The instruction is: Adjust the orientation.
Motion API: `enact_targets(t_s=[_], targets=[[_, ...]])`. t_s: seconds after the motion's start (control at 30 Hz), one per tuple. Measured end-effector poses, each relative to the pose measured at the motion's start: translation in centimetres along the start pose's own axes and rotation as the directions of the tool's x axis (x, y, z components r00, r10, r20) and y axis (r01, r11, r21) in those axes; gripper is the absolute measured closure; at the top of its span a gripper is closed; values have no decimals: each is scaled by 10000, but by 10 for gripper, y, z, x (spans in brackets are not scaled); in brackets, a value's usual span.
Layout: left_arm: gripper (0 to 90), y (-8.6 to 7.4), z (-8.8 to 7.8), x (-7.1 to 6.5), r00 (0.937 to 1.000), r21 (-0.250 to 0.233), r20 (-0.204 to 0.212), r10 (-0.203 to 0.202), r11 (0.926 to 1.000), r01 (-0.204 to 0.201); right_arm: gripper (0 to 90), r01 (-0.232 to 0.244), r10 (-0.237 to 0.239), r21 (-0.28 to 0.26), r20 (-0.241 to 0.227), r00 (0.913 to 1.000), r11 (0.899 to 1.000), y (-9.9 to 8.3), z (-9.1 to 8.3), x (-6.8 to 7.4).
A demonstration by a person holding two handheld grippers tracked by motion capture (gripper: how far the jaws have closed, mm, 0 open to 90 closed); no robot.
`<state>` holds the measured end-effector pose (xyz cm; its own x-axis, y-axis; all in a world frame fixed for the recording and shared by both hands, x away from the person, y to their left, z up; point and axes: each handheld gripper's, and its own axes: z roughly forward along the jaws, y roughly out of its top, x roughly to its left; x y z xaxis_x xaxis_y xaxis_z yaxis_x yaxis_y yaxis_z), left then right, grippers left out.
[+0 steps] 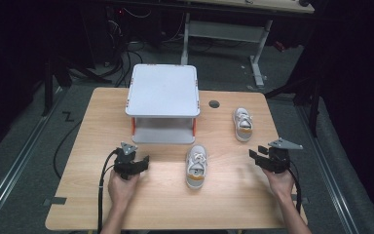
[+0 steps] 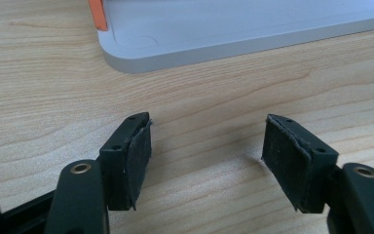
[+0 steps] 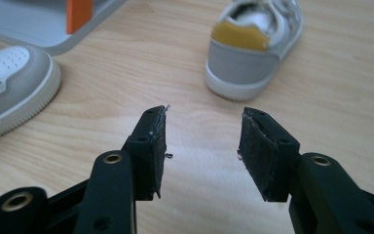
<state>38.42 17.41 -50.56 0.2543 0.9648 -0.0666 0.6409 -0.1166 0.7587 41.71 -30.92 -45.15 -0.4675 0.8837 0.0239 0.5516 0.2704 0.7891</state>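
Two small grey-and-white shoes with yellow heel tabs lie on the wooden table (image 1: 78, 195): one near the middle (image 1: 196, 166), one farther back on the right (image 1: 243, 124). A grey two-level stand (image 1: 163, 100) with orange posts sits at the back centre. My left gripper (image 1: 144, 161) rests low at the front left, open, its jaws over bare wood (image 2: 207, 146) facing the stand's base (image 2: 233, 29). My right gripper (image 1: 254, 155) hovers at the front right, open and holding nothing (image 3: 202, 141), pointing toward the far shoe's heel (image 3: 253, 44), with the nearer shoe (image 3: 9, 87) at its left.
A round cable hole (image 1: 214, 104) lies in the table behind the shoes. Cables trail from both grippers toward the front edge. Beyond the table are a dark floor, more cables and a white desk frame (image 1: 258, 53).
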Motion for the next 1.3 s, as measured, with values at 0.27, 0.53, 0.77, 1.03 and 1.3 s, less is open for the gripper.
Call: enact_targets(t_s=[0.27,0.53,0.77,1.03,1.3], targets=[[343,0,1,-3,9997,58,-162,193,9998,-192,594,540,-540,-18,128,9985,9985,33,14,5],[338,0,1,-3,9997,77,-157,202,9998,-201,629,795,-827,655,467,9955,9947,72,46,2],[338,1,1,-2,9999,60,-118,108,9999,-108,625,716,-790,1155,612,9950,9907,94,71,3],[338,1,1,-1,10000,44,-52,44,10000,-44,632,141,-369,2288,958,9947,9734,95,106,-1],[338,1,1,0,10000,3,-8,-71,10000,71,700,76,-288,2407,847,9960,9706,97,108,-4]])
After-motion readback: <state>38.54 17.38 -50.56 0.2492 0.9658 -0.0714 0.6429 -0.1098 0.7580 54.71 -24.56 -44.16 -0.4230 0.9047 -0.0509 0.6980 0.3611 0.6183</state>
